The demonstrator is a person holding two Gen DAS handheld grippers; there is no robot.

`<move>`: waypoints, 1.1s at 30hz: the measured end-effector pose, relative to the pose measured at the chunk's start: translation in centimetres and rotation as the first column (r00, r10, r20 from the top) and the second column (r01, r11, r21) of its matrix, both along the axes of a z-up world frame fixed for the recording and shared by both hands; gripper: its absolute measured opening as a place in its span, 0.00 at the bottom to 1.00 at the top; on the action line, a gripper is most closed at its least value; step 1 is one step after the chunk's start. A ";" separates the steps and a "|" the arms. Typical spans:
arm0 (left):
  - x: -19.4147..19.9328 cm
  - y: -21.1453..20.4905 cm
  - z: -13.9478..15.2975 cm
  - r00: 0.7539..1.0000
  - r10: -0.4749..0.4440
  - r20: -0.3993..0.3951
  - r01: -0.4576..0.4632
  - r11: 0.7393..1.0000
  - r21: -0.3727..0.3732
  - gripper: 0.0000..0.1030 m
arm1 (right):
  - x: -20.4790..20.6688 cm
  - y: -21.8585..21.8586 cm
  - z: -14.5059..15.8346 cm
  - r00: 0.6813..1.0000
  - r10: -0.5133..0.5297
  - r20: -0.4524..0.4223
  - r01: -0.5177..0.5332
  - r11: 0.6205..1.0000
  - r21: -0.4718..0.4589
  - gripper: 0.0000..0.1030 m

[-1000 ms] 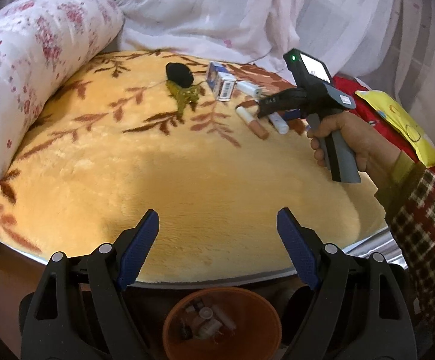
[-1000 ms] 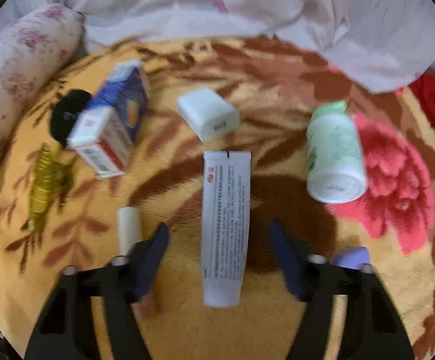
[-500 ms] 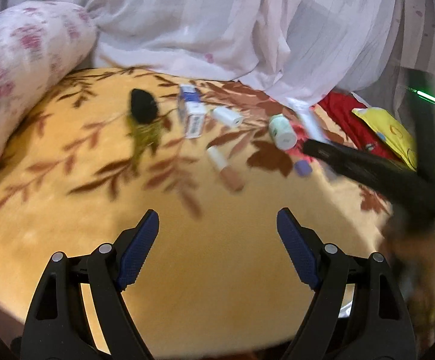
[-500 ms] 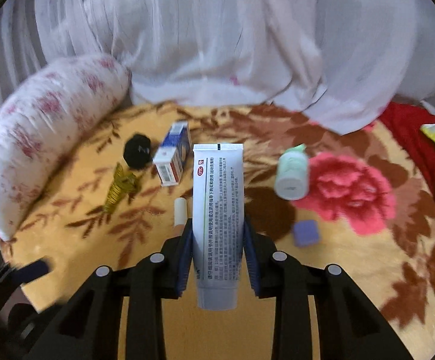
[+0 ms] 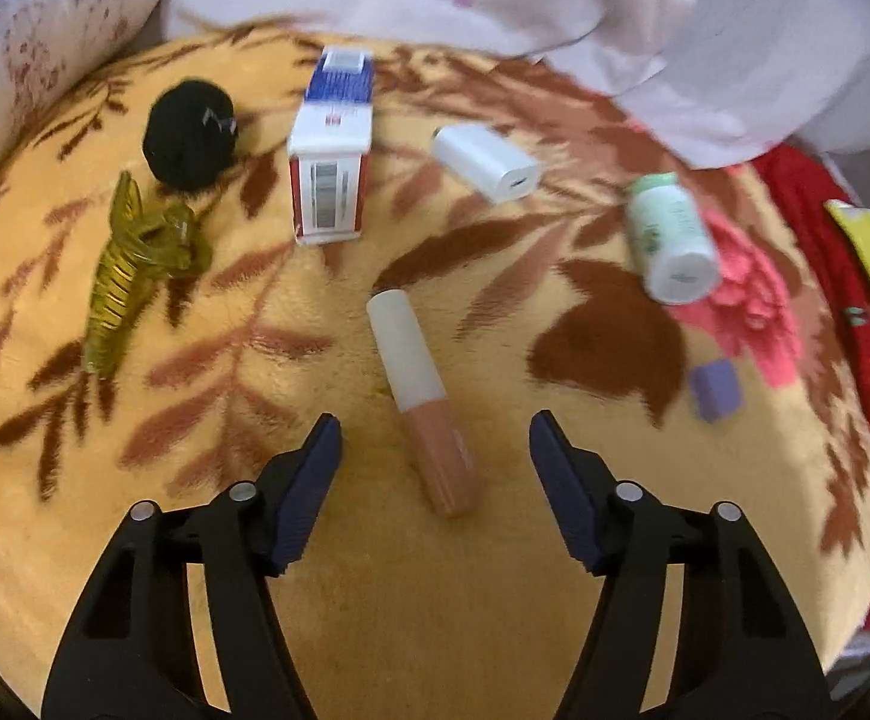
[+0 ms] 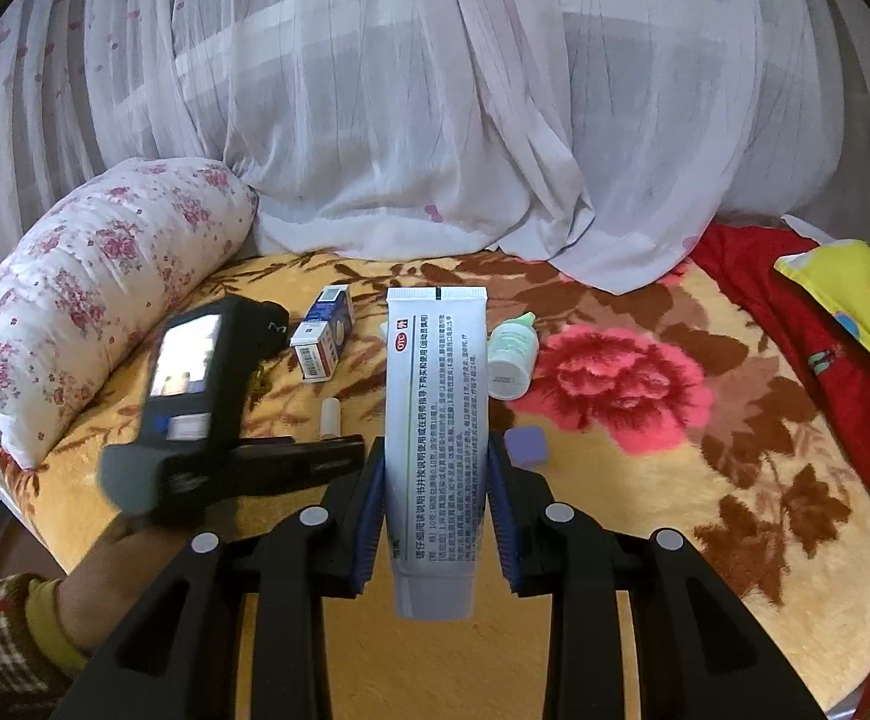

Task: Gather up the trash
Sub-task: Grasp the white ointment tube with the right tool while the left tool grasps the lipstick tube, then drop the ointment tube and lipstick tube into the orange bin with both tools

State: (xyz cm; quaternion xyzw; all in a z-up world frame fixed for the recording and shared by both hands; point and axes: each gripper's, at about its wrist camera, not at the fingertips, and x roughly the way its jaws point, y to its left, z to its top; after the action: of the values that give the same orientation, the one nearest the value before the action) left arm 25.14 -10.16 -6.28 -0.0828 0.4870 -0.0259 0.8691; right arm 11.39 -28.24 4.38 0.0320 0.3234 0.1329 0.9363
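Curtained bed, yellow blanket point(image 5: 375, 630) — right claw point(image 6: 437, 495) is gripping the tube point(image 6: 437, 420), lifted clear. Left claw point(image 5: 432, 468) is hanging spread over the lip gloss point(image 5: 420, 396). Box point(image 5: 333, 174), bottle point(image 5: 669, 237), charger point(image 5: 486, 162) are lying uncollected — plenty left.

A plush yellow blanket point(image 6: 645, 540) patterned with brown leaves and a pink flower covers the bed. A floral pillow point(image 6: 93, 300) lies along its left edge. Sheer white curtains point(image 6: 435, 108) hang behind, daylight glowing through. Red fabric point(image 6: 825, 360) and a yellow cushion point(image 6: 861, 294) lie at the right.
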 end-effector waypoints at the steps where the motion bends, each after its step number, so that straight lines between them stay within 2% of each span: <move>1: 0.4 -0.2 -0.4 1.000 0.006 -0.010 -0.006 1.000 0.022 0.45 | -0.1 0.0 0.0 1.000 0.002 0.001 -0.002 1.000 0.004 0.30; 2: 0.6 -0.2 -0.5 1.000 0.006 -0.011 -0.006 0.999 0.033 0.28 | -0.2 0.0 -0.1 1.000 0.002 0.002 -0.002 1.000 0.004 0.30; 3: 0.6 -0.2 -0.5 1.000 -0.002 -0.006 0.002 1.000 0.022 0.21 | -0.2 0.0 -0.2 1.000 0.004 0.002 -0.004 1.000 0.007 0.30; 5: 0.1 -0.1 -0.3 1.000 -0.015 0.010 0.014 1.000 0.019 0.18 | -0.4 0.0 -0.3 1.000 0.009 0.001 -0.009 1.000 0.014 0.30; 11: -3.6 0.5 1.2 0.995 -0.052 0.085 0.046 0.997 0.070 0.18 | -1.3 0.8 -0.3 1.000 0.027 -0.005 -0.027 1.000 0.014 0.30; 19: -12.2 3.7 3.1 0.988 -0.088 0.129 0.072 0.990 0.120 0.18 | -5.1 4.1 -0.1 0.994 0.111 -0.021 -0.111 0.994 0.004 0.30; 26: -20.5 6.0 3.0 0.983 -0.152 0.105 0.137 0.981 0.138 0.18 | -10.1 7.7 -1.2 0.973 0.214 -0.082 -0.215 0.977 -0.003 0.31; 33: -26.8 7.5 0.4 0.973 -0.230 -0.003 0.228 0.966 0.119 0.18 | -15.1 9.8 -4.7 0.927 0.307 -0.216 -0.319 0.947 -0.024 0.31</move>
State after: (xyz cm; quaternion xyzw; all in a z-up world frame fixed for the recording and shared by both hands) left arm -1.64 -2.67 -5.89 0.0259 0.4892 -0.0975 0.8663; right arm -3.74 -18.49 -0.32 -0.0335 0.4248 0.2669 0.8644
